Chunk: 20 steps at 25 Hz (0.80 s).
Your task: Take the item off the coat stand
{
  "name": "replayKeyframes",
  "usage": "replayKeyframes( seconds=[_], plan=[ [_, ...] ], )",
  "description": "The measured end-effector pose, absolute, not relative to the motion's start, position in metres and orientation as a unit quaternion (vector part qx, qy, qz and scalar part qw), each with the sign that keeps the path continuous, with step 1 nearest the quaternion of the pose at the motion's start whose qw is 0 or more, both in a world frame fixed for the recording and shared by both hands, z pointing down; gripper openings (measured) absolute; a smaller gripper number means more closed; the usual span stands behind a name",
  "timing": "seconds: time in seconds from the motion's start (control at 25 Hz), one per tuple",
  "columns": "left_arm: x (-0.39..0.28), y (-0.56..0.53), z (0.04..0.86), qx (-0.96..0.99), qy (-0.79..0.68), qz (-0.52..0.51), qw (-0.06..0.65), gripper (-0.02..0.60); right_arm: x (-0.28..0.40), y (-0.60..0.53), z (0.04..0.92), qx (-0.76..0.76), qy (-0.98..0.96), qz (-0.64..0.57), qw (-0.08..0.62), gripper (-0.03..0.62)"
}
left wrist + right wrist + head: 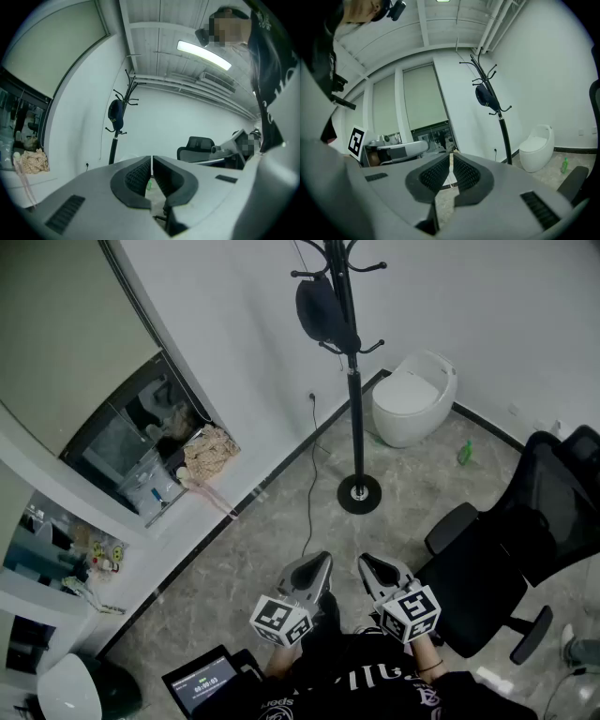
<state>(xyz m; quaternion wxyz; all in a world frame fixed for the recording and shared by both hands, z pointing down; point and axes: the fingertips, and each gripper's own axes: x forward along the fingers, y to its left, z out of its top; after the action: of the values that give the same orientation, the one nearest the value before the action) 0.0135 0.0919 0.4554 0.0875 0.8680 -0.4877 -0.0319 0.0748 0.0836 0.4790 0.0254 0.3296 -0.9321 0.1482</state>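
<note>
A black coat stand (353, 381) rises from a round base on the stone floor, near the white wall. A dark cap-like item (322, 312) hangs from one of its hooks. The same item (116, 116) shows in the left gripper view and again as a dark shape (484, 96) in the right gripper view. My left gripper (319, 565) and right gripper (367, 567) are held close to my body, well short of the stand. Both point toward it, shut, with nothing between the jaws.
A white round stool or bin (413, 397) stands by the wall right of the stand. A black office chair (511, 554) is at my right. A low shelf with a knitted cloth (208, 453) lines the left wall. A green bottle (465, 453) lies on the floor.
</note>
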Motion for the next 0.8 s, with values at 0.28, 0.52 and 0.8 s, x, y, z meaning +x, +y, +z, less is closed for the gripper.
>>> replayKeyframes(
  seconds=[0.28, 0.52, 0.8],
  plan=[
    [-0.024, 0.028, 0.456, 0.877, -0.472, -0.029, 0.088, 0.014, 0.037, 0.025, 0.481, 0.342, -0.927, 0.151, 0.033, 0.035],
    [-0.064, -0.045, 0.444, 0.888, -0.452, -0.03, 0.08, 0.014, -0.005, -0.044, 0.469, 0.366, -0.919, 0.145, 0.03, 0.035],
    [-0.113, -0.119, 0.427, 0.906, -0.415, -0.04, 0.069, 0.014, -0.053, -0.112, 0.451, 0.406, -0.903, 0.141, 0.01, 0.035]
  ],
)
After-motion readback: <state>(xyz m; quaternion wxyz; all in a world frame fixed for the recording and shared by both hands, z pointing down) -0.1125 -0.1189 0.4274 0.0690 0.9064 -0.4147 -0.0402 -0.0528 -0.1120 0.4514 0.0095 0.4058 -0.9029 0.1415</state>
